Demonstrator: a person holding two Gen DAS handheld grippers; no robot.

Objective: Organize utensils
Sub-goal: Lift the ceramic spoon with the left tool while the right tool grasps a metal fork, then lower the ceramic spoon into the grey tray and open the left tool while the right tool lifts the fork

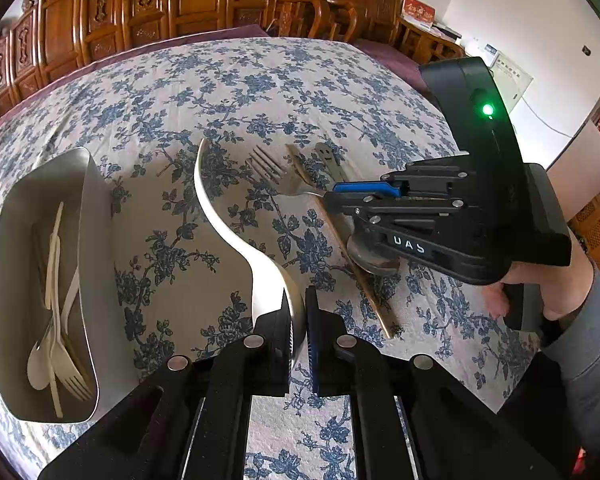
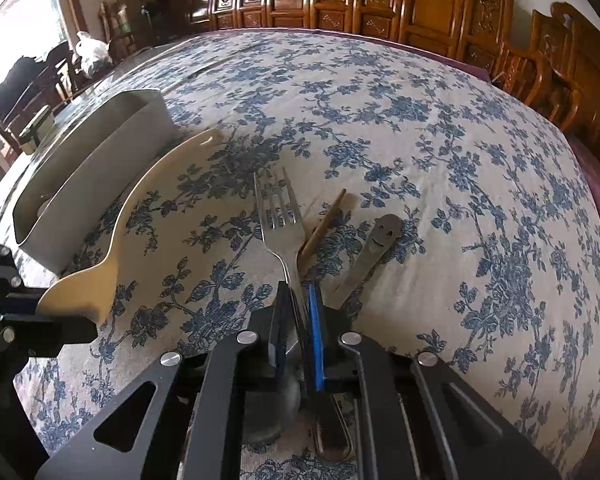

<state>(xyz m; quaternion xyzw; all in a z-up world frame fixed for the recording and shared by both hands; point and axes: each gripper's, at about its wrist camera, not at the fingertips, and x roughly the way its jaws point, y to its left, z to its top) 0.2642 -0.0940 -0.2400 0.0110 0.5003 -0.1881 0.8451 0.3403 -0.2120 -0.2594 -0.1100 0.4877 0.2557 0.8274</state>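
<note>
My left gripper (image 1: pixel 300 320) is shut on the bowl end of a cream ladle (image 1: pixel 220 216), whose long handle points away over the table. The ladle also shows in the right wrist view (image 2: pixel 132 236). My right gripper (image 2: pixel 298 312) is shut on the handle of a steel fork (image 2: pixel 278 216), tines pointing away. The right gripper shows in the left wrist view (image 1: pixel 332 196), with the fork (image 1: pixel 266 166) in it. A steel spoon handle with a smiley face (image 2: pixel 374 248) and a wooden chopstick (image 2: pixel 326 224) lie beside the fork.
A grey rectangular bin (image 1: pixel 88 280) holding several cream utensils stands at the left; it also shows in the right wrist view (image 2: pixel 112 152). The floral tablecloth (image 1: pixel 260 92) covers the table. Carved wooden chairs (image 1: pixel 312 12) stand behind it.
</note>
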